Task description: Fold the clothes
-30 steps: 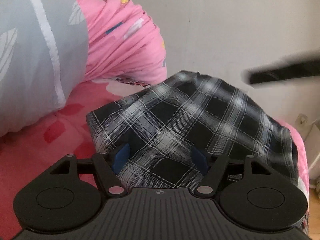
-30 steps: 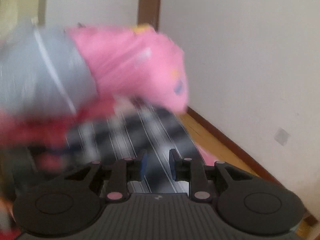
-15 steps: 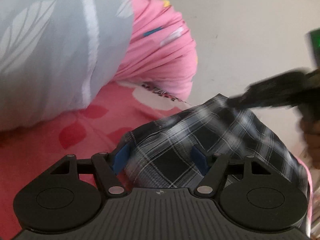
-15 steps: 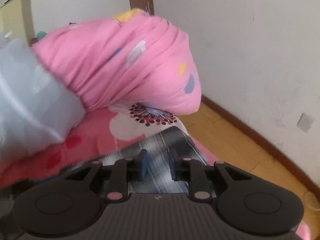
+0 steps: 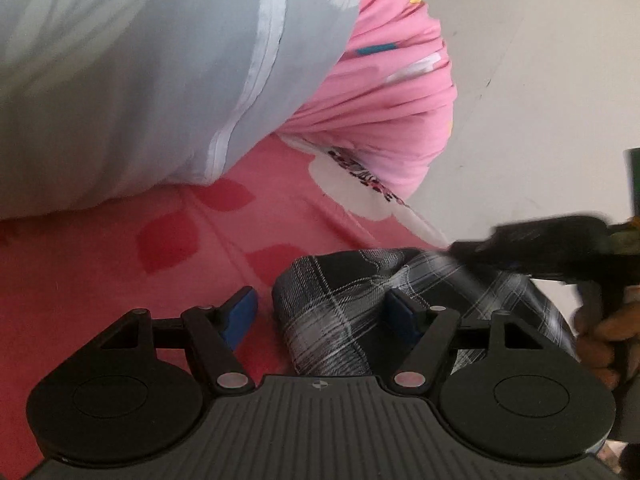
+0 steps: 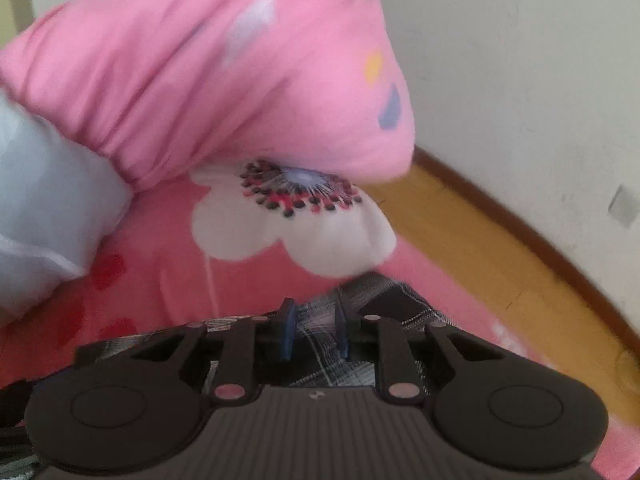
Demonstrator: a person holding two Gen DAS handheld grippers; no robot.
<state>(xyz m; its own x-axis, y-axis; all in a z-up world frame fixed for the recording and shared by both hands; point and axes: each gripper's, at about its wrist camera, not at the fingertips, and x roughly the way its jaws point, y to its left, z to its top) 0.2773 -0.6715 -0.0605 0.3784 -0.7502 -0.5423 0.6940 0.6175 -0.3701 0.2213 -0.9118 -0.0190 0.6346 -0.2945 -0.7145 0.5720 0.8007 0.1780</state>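
My left gripper (image 5: 322,316) stood open around the plaid shirt (image 5: 344,312) bunched on the bed (image 5: 120,280); my right gripper (image 6: 314,330) (fingers narrow) pinched the shirt's far edge.

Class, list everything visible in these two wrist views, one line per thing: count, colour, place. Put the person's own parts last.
Plaid garment: one, black and white, bunched on the bed in front of both grippers.
Bed sheet: one, pink with red petals and a white flower, under everything.
Pink quilt: one, rolled, at the bed's far end.
Grey pillow: one, white stripe, beside the quilt.
Floor: wooden, yellow-brown, beside the bed.
Wall: white.
Left gripper: black, blue pads, open.
Right gripper: black, jaws narrow over plaid cloth.
Hand: one, holding the right gripper.
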